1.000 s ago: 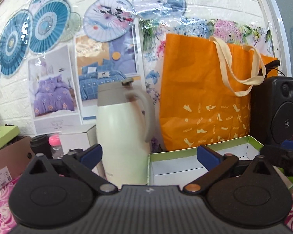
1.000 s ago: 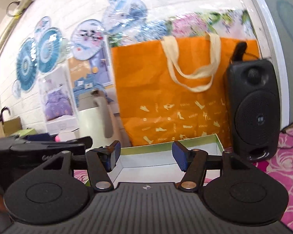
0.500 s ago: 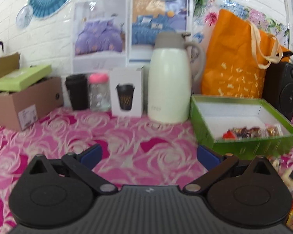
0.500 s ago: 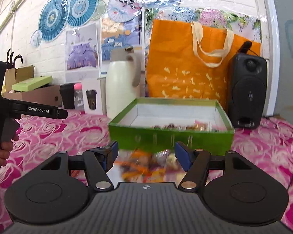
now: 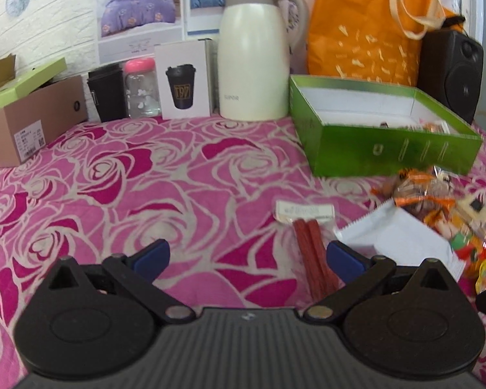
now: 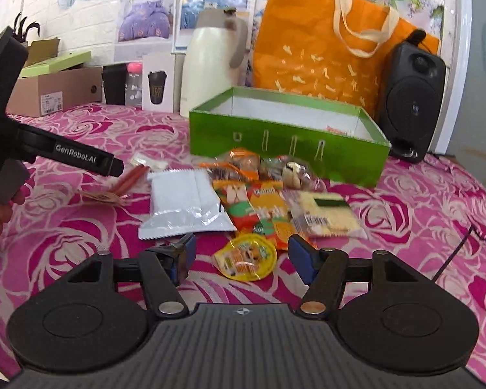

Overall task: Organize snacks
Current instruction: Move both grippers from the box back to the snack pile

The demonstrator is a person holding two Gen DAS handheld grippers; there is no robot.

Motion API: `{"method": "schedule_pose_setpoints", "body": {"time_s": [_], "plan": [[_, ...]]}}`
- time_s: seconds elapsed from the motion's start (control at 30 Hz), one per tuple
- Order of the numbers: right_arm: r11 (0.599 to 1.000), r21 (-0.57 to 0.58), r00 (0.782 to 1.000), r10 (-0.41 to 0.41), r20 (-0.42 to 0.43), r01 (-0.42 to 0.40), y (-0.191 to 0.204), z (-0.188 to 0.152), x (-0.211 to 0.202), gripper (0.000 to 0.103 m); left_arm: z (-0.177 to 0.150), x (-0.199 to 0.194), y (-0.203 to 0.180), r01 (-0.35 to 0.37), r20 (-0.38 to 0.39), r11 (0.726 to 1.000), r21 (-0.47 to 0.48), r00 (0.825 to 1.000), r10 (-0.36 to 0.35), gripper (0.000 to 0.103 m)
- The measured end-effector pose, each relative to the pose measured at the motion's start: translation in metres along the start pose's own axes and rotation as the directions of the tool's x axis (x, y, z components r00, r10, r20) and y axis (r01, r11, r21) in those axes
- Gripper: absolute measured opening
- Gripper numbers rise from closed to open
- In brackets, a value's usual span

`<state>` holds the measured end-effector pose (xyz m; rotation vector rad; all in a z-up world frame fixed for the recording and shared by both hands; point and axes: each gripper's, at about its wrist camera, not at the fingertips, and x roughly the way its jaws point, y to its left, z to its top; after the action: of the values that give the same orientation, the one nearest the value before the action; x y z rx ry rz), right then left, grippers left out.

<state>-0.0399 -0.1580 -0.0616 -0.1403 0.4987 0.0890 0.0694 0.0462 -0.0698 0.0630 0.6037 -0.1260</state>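
A green open box (image 5: 385, 152) (image 6: 288, 142) holds a few snacks at its right end. In front of it lies a pile of snacks: a white pouch (image 6: 184, 202) (image 5: 395, 233), a pack of red sticks (image 5: 311, 246) (image 6: 129, 178), orange packets (image 6: 265, 210), a pale biscuit pack (image 6: 324, 214), and a round yellow jelly cup (image 6: 246, 256). My right gripper (image 6: 241, 259) is open, its jaws either side of the jelly cup, above it. My left gripper (image 5: 246, 256) is open and empty over the cloth, the red sticks by its right finger.
A cream thermos jug (image 5: 254, 55), a white cup carton (image 5: 183, 81), a pink-lidded bottle (image 5: 141, 87), a black cup (image 5: 107, 95) and a cardboard box (image 5: 29, 120) line the back. An orange bag (image 5: 366, 32) and black speaker (image 6: 411, 97) stand behind the green box.
Both grippers have tilted down and pulled back from the wall toward the table. The snack pile has come into view; the right gripper now hangs over the jelly cup.
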Motion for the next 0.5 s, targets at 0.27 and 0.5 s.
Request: {"method": "schedule_pose_setpoints", "body": {"time_s": [0.27, 0.5], "plan": [[0.997, 0.078, 0.999, 0.017, -0.04, -0.014, -0.011, -0.008, 0.014, 0.094, -0.007, 0.014, -0.019, -0.043, -0.023, 0.999, -0.013, 0.999, 0.043, 0.103], [0.999, -0.044, 1.0, -0.029, -0.009, 0.028, 0.008, -0.011, 0.012, 0.079, -0.004, 0.02, -0.021, -0.016, -0.031, 0.999, -0.048, 0.999, 0.014, 0.096]]}}
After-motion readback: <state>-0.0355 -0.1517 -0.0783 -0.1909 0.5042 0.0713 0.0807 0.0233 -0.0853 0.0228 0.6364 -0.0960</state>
